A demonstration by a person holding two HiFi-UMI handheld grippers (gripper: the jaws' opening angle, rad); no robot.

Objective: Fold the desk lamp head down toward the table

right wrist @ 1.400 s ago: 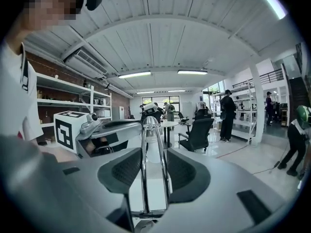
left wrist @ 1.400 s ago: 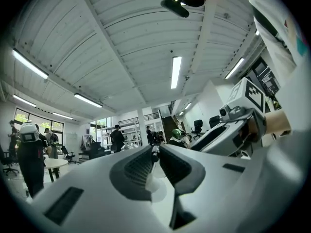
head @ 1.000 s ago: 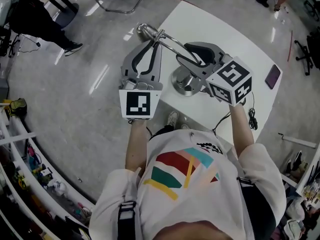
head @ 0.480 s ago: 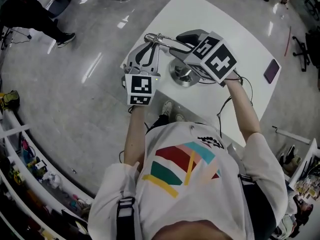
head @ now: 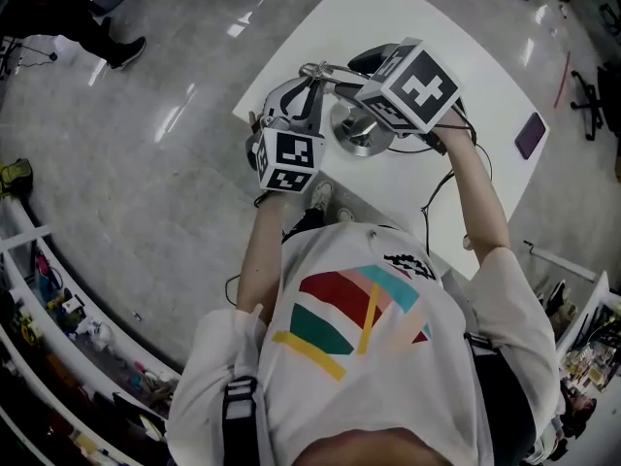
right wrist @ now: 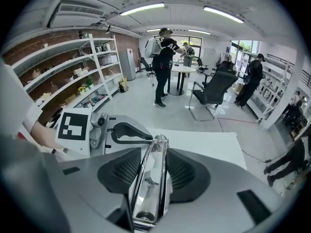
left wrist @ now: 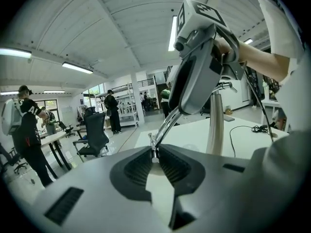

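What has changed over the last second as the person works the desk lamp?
The right gripper moved from beside the lamp base to over it, nearer the left gripper. Both grippers stay shut on the chrome lamp arm; the base stays on the white table.

Upper centre of the head view, a black-and-white marker cube (head: 412, 85) hides most of the chrome desk lamp (head: 361, 136), leaving its round base. The small dark flat object (head: 529, 135) on the white bench (head: 388, 8), at right, is too small to identify.
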